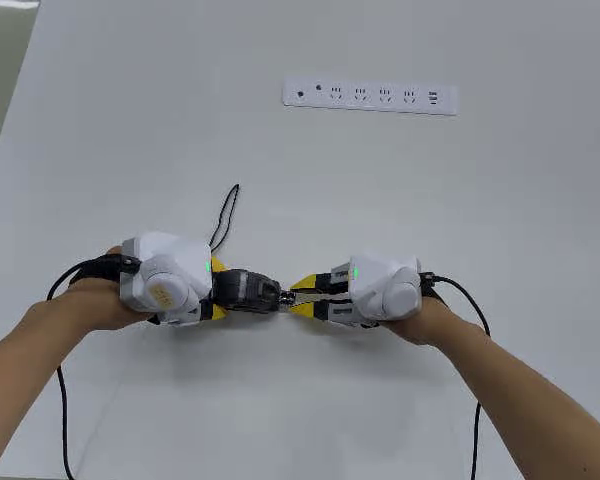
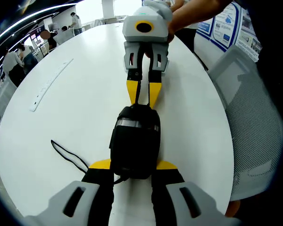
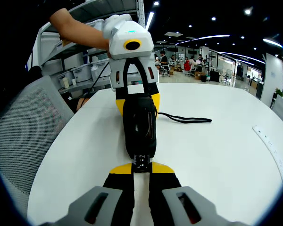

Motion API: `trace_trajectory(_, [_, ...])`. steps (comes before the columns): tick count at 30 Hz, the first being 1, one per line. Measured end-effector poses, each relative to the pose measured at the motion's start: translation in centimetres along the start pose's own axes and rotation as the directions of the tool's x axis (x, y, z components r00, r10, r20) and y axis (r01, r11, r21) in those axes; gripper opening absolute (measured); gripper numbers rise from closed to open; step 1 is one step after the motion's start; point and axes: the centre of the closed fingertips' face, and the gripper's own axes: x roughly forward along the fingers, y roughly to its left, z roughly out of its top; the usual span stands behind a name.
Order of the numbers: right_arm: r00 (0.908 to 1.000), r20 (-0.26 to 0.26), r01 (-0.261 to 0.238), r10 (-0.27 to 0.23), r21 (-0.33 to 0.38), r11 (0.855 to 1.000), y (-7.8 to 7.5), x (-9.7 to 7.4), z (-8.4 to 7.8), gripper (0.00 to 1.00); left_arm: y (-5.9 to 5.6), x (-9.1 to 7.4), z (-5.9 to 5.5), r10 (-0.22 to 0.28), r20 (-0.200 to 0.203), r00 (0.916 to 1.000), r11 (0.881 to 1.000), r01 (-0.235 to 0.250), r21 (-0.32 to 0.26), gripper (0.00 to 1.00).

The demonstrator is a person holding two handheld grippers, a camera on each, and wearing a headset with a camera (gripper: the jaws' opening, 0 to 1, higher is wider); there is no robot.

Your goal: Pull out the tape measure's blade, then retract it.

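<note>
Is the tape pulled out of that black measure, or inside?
Inside, almost wholly: the right tool pinches the end tab right at the mouth of the tape measure, with no blade length showing between.

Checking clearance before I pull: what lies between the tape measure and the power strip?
Bare white table, seen in the head view. The tape measure has its black strap trailing toward the power strip, but stopping well short.
</note>
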Motion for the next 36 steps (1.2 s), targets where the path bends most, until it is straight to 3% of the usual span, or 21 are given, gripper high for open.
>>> trace_trajectory(36, [0.9999,-0.013,-0.002,0.002,-0.003,1.0,-0.03,-0.99,-0.53,0.08,-0.06,0.02,-0.04,-0.005,0.004,1.0,1.0,0.005,-0.001,0.26])
